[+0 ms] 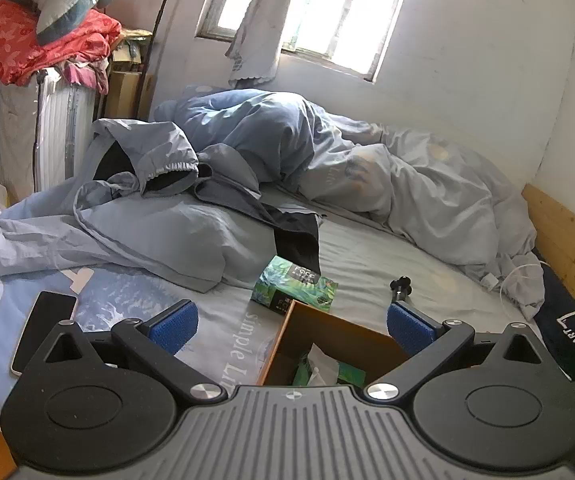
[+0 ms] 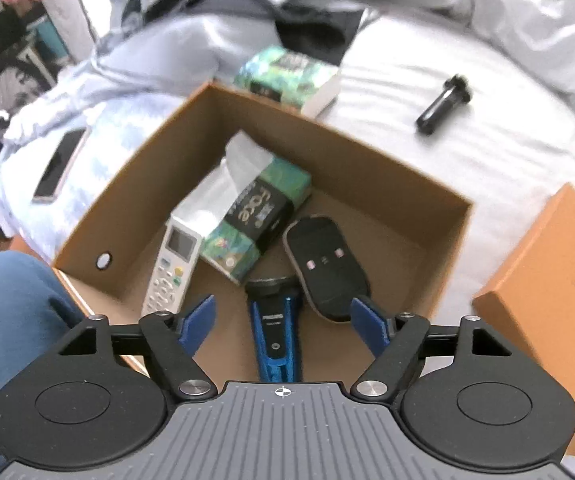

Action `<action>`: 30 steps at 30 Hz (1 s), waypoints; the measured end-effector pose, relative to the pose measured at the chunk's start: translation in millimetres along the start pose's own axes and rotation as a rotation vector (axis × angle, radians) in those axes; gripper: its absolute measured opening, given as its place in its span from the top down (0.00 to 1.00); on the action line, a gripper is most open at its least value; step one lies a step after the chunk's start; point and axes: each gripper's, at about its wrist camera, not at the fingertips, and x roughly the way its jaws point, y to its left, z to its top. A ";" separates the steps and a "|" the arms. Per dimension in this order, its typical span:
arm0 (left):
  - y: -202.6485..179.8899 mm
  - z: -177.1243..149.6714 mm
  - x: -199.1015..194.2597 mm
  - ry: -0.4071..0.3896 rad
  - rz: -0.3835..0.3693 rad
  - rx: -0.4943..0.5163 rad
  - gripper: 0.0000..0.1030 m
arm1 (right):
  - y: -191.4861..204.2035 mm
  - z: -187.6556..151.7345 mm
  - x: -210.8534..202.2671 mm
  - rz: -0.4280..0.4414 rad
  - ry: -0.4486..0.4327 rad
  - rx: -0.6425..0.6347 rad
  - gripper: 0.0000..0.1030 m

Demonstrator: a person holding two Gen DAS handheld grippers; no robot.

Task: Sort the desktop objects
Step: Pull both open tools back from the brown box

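Note:
An open cardboard box [image 2: 371, 168] sits on the bed and holds a green tissue pack [image 2: 259, 216], a white remote [image 2: 171, 268], a blue shaver [image 2: 273, 324] and a black oval device [image 2: 323, 264]. My right gripper [image 2: 283, 318] is open and empty, hovering over the box above the shaver. A second tissue pack [image 2: 287, 76] lies behind the box, a small black cylinder [image 2: 443, 104] to its right, a phone [image 2: 61, 164] to its left. My left gripper [image 1: 292, 326] is open and empty above the box's far edge [image 1: 327, 320], facing the tissue pack [image 1: 295, 288], the cylinder [image 1: 401, 284] and the phone [image 1: 43, 328].
An orange flat box [image 2: 555, 292] lies right of the cardboard box. Rumpled blue-grey bedding and a jacket [image 1: 247, 168] cover the back of the bed. A wooden bed frame [image 1: 567, 240] runs on the right. A blue-jeaned leg [image 2: 11, 320] is at lower left.

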 end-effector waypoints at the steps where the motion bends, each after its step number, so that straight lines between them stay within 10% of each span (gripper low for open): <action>1: -0.5 0.0 -0.2 -0.001 0.000 0.001 0.00 | -1.8 -2.9 -8.9 -0.003 -0.018 0.003 0.21; 21: -22.4 -8.9 -8.6 -0.010 -0.032 0.092 0.00 | -45.1 -87.6 -127.5 -0.108 -0.520 0.240 0.17; 30: -38.1 -15.7 -14.5 -0.017 -0.059 0.155 0.00 | -68.4 -117.8 -135.7 -0.110 -0.589 0.336 0.17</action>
